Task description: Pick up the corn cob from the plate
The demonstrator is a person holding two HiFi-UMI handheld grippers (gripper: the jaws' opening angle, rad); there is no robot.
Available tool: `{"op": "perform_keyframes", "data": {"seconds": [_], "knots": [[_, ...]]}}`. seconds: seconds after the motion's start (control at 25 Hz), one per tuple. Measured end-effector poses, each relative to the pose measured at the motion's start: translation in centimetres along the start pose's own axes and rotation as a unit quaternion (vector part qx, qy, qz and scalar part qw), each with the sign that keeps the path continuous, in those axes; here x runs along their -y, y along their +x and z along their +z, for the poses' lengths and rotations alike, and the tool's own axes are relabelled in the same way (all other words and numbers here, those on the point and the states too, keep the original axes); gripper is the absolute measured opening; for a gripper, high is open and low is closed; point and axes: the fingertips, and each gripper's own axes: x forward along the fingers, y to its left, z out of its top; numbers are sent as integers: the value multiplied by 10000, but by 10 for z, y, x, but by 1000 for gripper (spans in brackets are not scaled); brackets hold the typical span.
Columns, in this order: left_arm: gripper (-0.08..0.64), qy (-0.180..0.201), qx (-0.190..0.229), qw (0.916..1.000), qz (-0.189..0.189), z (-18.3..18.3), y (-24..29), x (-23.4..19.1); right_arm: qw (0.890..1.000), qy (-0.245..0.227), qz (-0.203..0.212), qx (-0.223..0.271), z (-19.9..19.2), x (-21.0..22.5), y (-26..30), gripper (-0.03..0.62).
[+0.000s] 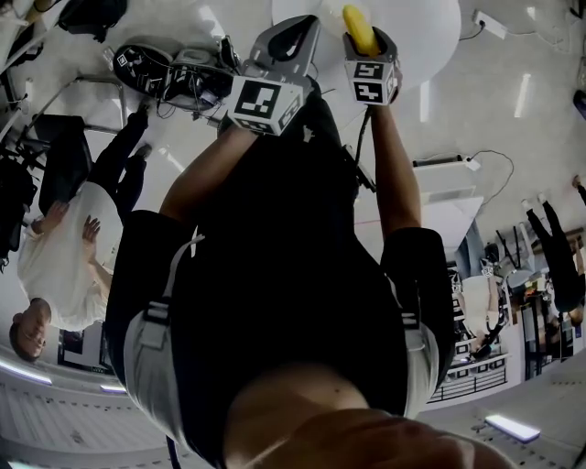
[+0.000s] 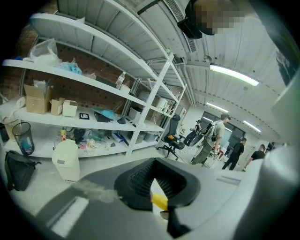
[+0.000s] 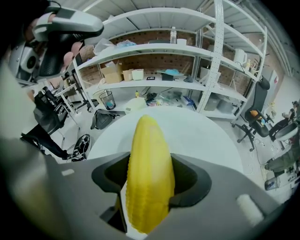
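A yellow corn cob [image 3: 149,180] stands lengthwise between the jaws of my right gripper [image 3: 151,165], which is shut on it. It is lifted above a round white table [image 3: 201,136]. In the head view the cob [image 1: 360,27] sticks out past the right gripper [image 1: 364,41], beside the left gripper [image 1: 295,38]. My left gripper [image 2: 155,180] shows a narrow wedge of light between its ribbed pads [image 2: 138,180] and holds nothing. A bit of the yellow cob [image 2: 160,201] shows through that gap. No plate can be made out in any view.
White metal shelving [image 3: 159,47] with boxes and clutter lines the wall behind the table. A white bin [image 2: 65,160] and a black bag [image 2: 18,169] stand on the floor. Several people [image 2: 208,140] stand further off, near an office chair [image 2: 172,138]. Cables and gear [image 1: 156,69] lie by the table.
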Motion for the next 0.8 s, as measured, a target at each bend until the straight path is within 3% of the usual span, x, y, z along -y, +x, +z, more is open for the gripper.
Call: {"op": "perform_keyframes", "data": {"seconds": [0.8], "knots": [[6,167,272,9995,-88,9,-27,29,9968,536,-108,586,15,-7,-53,262]]}}
